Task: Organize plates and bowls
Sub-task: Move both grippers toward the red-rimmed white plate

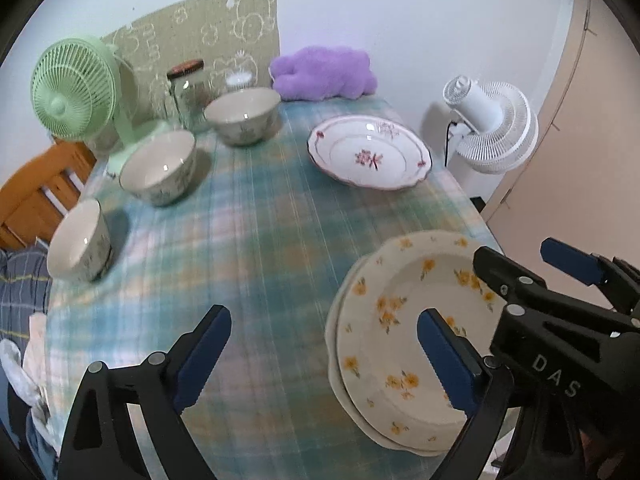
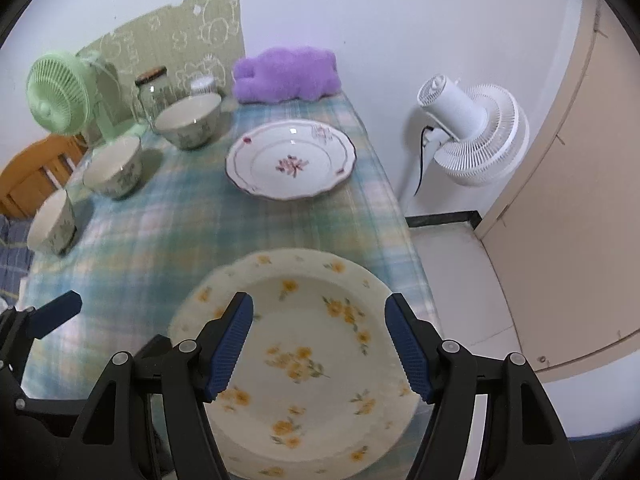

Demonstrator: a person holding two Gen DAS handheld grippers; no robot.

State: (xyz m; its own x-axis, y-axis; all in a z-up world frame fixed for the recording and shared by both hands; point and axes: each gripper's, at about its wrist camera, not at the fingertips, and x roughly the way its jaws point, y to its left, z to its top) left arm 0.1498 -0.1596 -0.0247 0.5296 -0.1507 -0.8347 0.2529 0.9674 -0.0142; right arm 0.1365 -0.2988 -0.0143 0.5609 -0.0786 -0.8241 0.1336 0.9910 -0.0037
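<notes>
Behind the bowls — green fan, jar, purple cushion.

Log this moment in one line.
left gripper: open, empty | right gripper: open, above yellow plates | pink plate, three bowls: unstacked

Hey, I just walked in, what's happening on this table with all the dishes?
A person holding two grippers is sorting dishes on a plaid tablecloth. Both the left gripper and right gripper hover with jaws open and empty above the yellow-flowered plate, which sits on another plate. A pink-flowered plate lies farther back, and three bowls stand unstacked along the left.
</notes>
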